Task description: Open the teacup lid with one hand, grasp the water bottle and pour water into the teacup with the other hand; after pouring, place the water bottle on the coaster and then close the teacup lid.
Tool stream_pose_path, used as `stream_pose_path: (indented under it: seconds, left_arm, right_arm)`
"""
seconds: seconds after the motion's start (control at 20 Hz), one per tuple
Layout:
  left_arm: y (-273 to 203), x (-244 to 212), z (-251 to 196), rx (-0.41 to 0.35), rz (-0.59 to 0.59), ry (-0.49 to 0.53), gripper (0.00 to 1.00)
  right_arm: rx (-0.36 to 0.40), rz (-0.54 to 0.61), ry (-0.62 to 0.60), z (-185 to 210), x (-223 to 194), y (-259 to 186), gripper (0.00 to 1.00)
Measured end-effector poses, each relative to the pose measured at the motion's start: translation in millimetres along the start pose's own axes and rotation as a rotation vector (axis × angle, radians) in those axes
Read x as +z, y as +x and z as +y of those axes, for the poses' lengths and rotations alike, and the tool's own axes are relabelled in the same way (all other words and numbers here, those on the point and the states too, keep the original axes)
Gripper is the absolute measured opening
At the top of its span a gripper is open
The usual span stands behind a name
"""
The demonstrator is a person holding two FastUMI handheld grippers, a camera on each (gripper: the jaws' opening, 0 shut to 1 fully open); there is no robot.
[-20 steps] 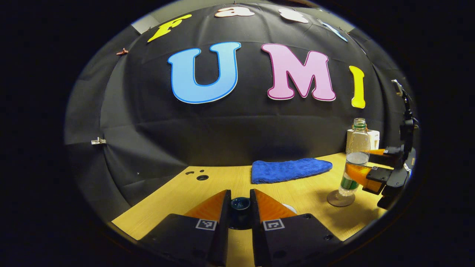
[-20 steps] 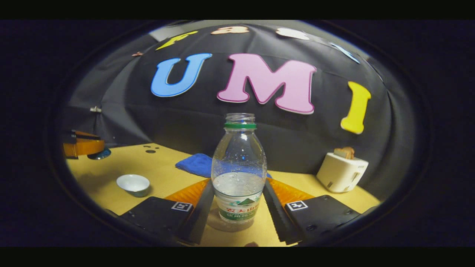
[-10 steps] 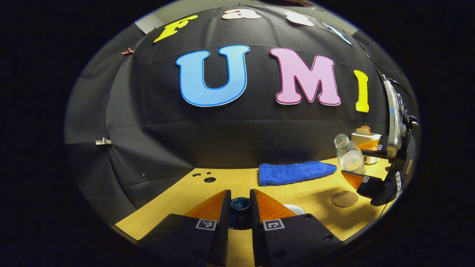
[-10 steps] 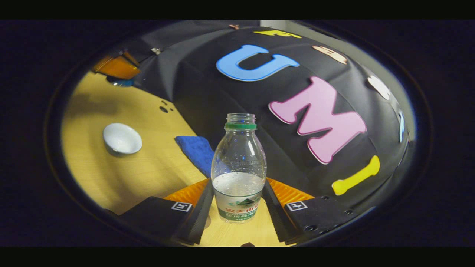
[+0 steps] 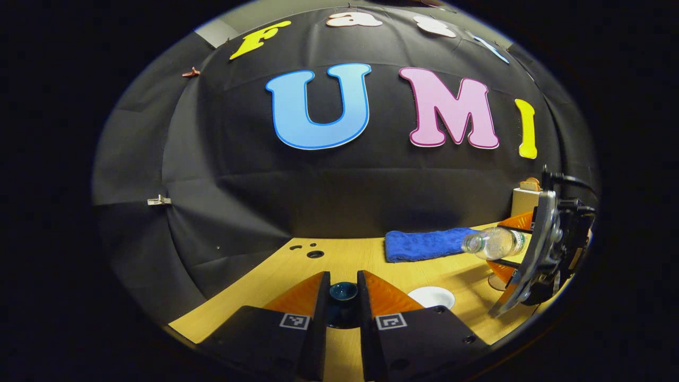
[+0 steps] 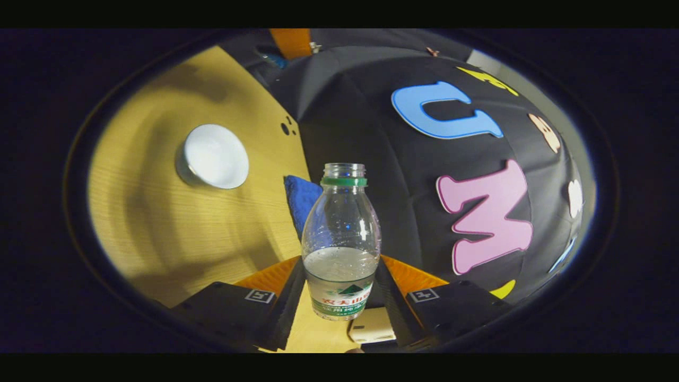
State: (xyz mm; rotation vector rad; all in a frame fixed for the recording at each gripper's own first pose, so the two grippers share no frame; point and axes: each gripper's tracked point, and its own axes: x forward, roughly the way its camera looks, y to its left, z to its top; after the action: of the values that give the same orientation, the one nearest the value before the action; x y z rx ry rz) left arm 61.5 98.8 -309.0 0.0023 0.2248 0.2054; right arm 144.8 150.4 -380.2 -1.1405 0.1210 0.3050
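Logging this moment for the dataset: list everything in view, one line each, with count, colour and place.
water bottle: one, clear with a green neck ring, clamped in the right gripper, tipped sideways above the table
teacup: one, white, open, on the table
teacup lid: one, dark blue, between the left gripper's fingers
cloth: one, blue, folded at the table's back
coaster: one, brownish, partly hidden below the bottle
toaster: one, white, back right
table: one, light wood
left gripper: shut on the lid
right gripper: shut on the bottle
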Motion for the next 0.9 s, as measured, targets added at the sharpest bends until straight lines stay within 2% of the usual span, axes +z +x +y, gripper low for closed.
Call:
stream_pose_path:
  seconds: [0.05,0.1,0.2,0.4,0.5,0.9]
  left_arm:
    - [0.2,-0.7,1.4,0.002,0.002,-0.003,0.3]
    - [0.7,-3.5,2.0,0.004,0.005,-0.003,0.34]
    - [0.4,-5.6,3.6,0.008,0.009,0.0,0.34]
    - [0.8,-9.0,6.6,0.011,0.018,-0.001,0.3]
    - [1.0,-9.2,8.5,0.013,0.019,0.001,0.34]
    - [1.8,-11.4,11.0,0.015,0.022,-0.001,0.3]
  right_arm:
    - [0.003,-0.007,-0.035,2.3,4.2,0.5,0.76]
    - [0.007,-0.013,-0.07,4.7,6.0,0.4,0.76]
    - [0.005,-0.021,-0.138,4.8,8.2,2.5,0.73]
    - [0.004,-0.041,-0.256,12.2,17.0,2.9,0.76]
    - [0.013,-0.052,-0.291,13.5,18.8,3.3,0.75]
    - [0.032,-0.082,-0.4,21.9,23.4,-0.4,0.76]
